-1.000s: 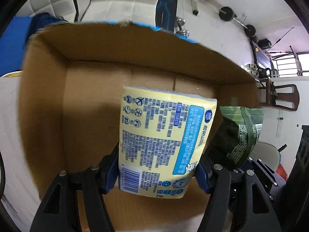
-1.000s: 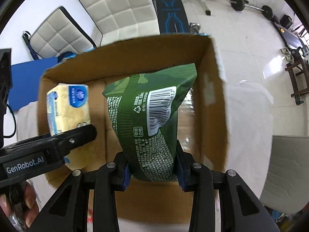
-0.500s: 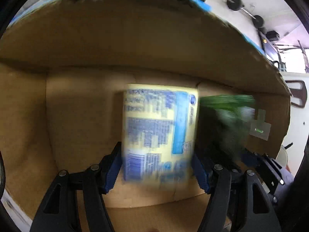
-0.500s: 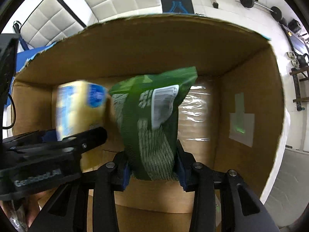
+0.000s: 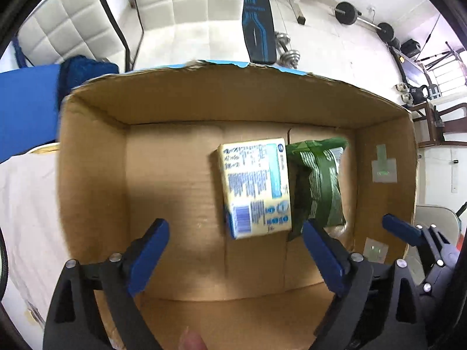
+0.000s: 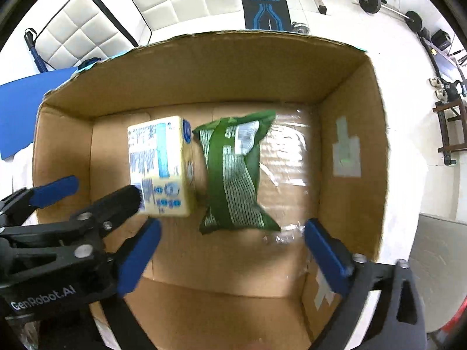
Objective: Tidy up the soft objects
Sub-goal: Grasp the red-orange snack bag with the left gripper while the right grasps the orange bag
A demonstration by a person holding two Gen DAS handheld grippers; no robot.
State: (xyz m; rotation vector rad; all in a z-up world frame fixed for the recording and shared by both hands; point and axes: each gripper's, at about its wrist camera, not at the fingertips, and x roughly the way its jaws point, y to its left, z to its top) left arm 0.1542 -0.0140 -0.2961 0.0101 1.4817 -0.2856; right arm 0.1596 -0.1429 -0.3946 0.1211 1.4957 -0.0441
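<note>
A yellow tissue pack [image 5: 256,186] with blue print lies on the floor of an open cardboard box [image 5: 90,157]. A green soft pouch [image 5: 318,183] lies right beside it, touching it. My left gripper [image 5: 233,245] is open and empty above the box's near part. In the right wrist view the yellow pack [image 6: 160,166] and green pouch [image 6: 233,175] lie side by side in the box [image 6: 353,134]. My right gripper [image 6: 230,250] is open and empty just behind the pouch. The left gripper's black body [image 6: 58,239] shows at the lower left.
The box stands on a white-covered surface [image 5: 26,204]. Behind it are white padded chairs [image 5: 181,3], a blue mat [image 5: 26,102], a weight bench [image 5: 258,20] and barbells [image 5: 364,20]. A wooden chair [image 5: 440,122] stands at the right.
Both grippers opened and let go of their loads. The yellow pack and the green pouch now lie on the box floor. Both grippers have pulled back and up from inside the box.
</note>
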